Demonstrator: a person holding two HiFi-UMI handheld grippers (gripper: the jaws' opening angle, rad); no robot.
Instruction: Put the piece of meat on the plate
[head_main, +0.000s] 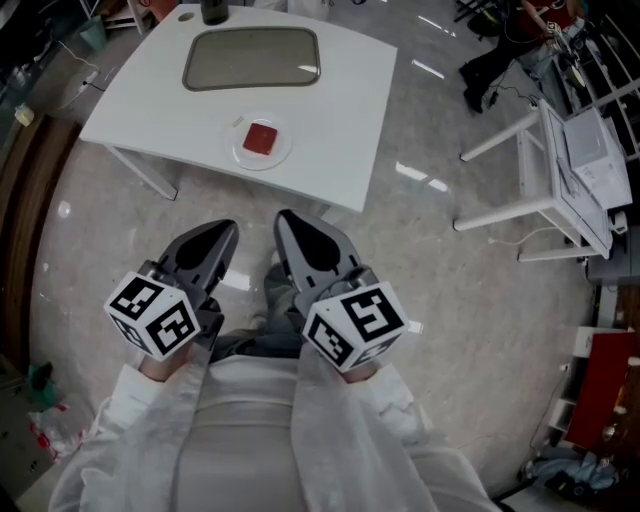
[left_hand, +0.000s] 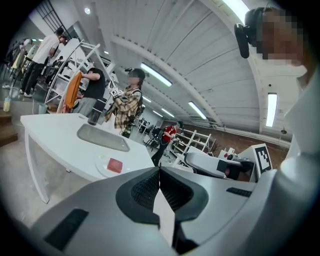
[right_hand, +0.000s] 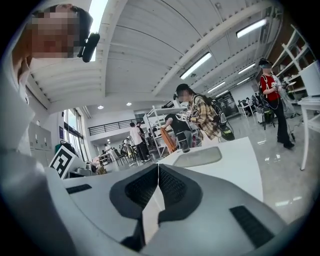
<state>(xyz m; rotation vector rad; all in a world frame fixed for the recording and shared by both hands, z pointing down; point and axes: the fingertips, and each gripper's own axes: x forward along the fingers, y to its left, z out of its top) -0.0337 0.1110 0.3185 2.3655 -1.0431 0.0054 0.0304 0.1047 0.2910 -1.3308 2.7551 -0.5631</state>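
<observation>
Both grippers were closed with nothing in them when this frame was taken: my left gripper (head_main: 222, 235) and my right gripper (head_main: 288, 225) were held side by side over the pale floor (head_main: 430, 300), short of the near edge of the white table (head_main: 330, 120) and not touching it. Seen along its own jaws, the left gripper (left_hand: 159, 172) had its ribbed pads pressed together with no gap and nothing between them. The right gripper (right_hand: 158, 170) looked the same, with its jaws meeting in a single seam. Each gripper carried its marker cube at the back, and my white sleeves (head_main: 150, 440) ran down to the bottom of the head view.

The piece of meat (head_main: 261, 138), a red square, already lay on the small white plate (head_main: 243, 152). That plate stood just inside the table's near edge, about midway along it and well ahead of both grippers. From the left gripper the meat (left_hand: 114, 165) and the plate (left_hand: 102, 167) showed above the jaws, to their left.

A grey rectangular tray (head_main: 252, 58) sat toward the table's far edge, with a dark cup (head_main: 213, 12) beyond it at the edge itself. A white rack (head_main: 560, 170) stood on the floor off the table's right end. Several people stood in the hall beyond the far edge, one in a plaid shirt (left_hand: 128, 106).
</observation>
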